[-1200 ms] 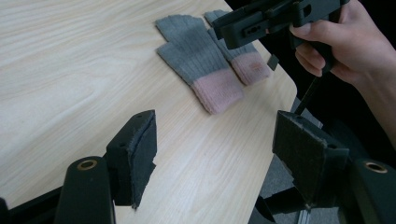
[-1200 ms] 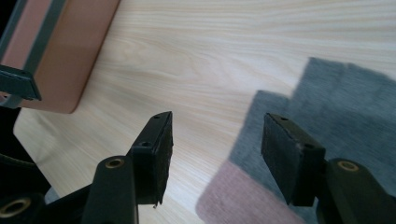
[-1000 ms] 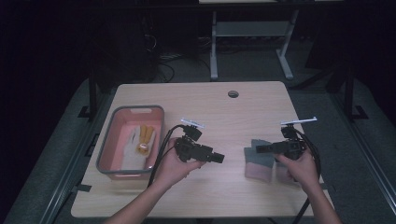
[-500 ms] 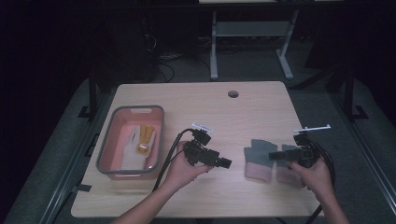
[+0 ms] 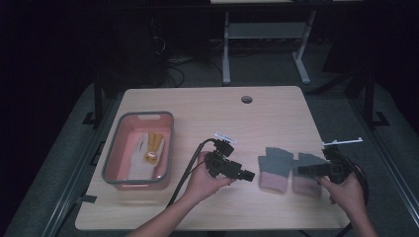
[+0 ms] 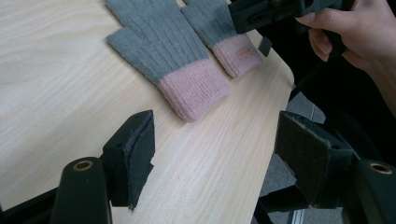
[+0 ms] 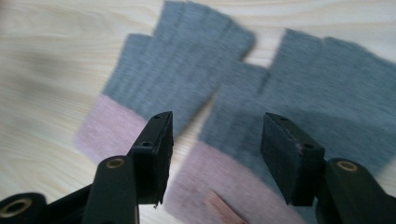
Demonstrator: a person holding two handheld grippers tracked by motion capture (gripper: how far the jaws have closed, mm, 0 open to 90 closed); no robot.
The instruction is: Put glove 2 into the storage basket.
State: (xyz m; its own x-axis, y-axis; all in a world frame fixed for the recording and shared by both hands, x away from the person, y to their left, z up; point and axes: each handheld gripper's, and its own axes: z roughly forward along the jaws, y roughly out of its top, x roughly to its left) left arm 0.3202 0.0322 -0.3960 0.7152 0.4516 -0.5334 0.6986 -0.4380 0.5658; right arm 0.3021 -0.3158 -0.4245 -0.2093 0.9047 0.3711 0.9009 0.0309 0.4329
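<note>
While both hand-held grippers hover low over the table [image 5: 207, 106], the pink tray [image 5: 112, 158] left of the gloves contains a white-and-yellow item [image 5: 151, 147]. Two grey knit gloves with pink cuffs lie flat, side by side, touching: the left glove [image 5: 275, 167] and the right glove [image 5: 305, 170]. The left hand-held gripper [image 5: 249, 175] stands wide, empty, just left of them. The right hand-held gripper [image 5: 300, 170], jaws wide and just narrowing, sits above the right glove without pressing it. Surrounding room is dark.
</note>
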